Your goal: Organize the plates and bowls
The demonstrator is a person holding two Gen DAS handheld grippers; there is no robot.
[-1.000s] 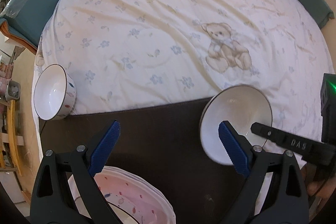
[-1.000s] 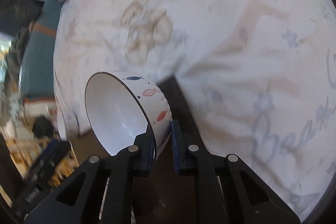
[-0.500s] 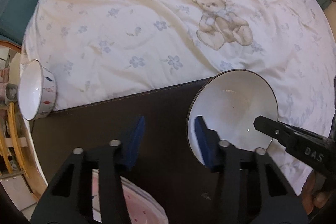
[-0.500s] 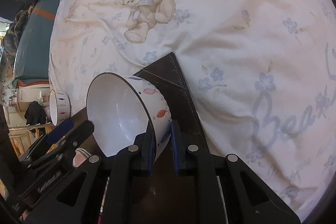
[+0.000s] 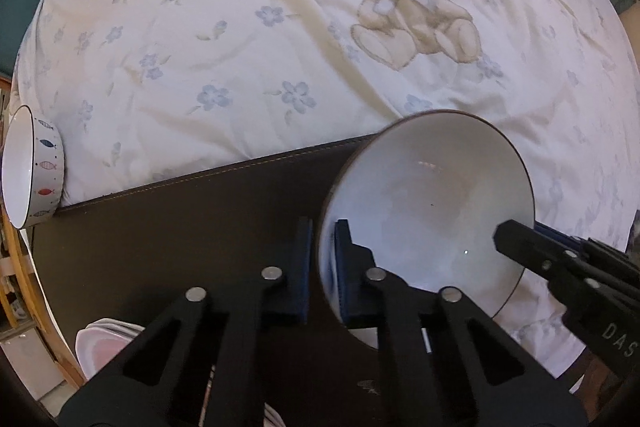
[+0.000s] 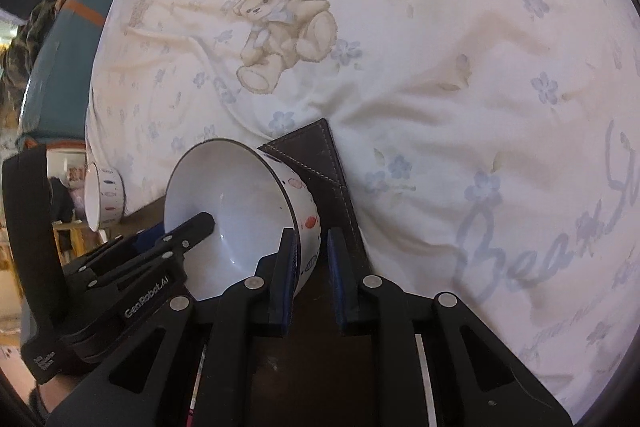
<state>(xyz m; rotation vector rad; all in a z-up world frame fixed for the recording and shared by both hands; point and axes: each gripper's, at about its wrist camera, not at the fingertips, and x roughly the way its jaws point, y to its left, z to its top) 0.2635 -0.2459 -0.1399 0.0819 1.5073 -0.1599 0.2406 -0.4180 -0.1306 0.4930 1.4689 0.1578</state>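
Clamping down on the near rim of the fish-print bowl (image 5: 428, 211), my left gripper (image 5: 322, 263) is now biting where a second ago its blue pads were standing wide apart above the dark mat (image 5: 180, 227). The wall of the bowl is sitting between the two pads at 6 o'clock of the left wrist view, one pad inside, one outside. My right gripper (image 6: 312, 267) is pinching the opposite rim, though its jaws are beginning to ease apart with the bowl wall between them; its outer pad is showing a gap. The bowl is tilting over the mat's corner, at 7 o'clock in the right wrist view.

By my reading, this is a handover: the left is taking the bowl as the right is letting go, which frees the left to carry it on. A second bowl (image 5: 30, 171) is resting on its side at 9 o'clock, at the bed sheet's (image 5: 240, 27) edge, and stacked pink plates (image 5: 104, 343) are waiting at 7 o'clock.
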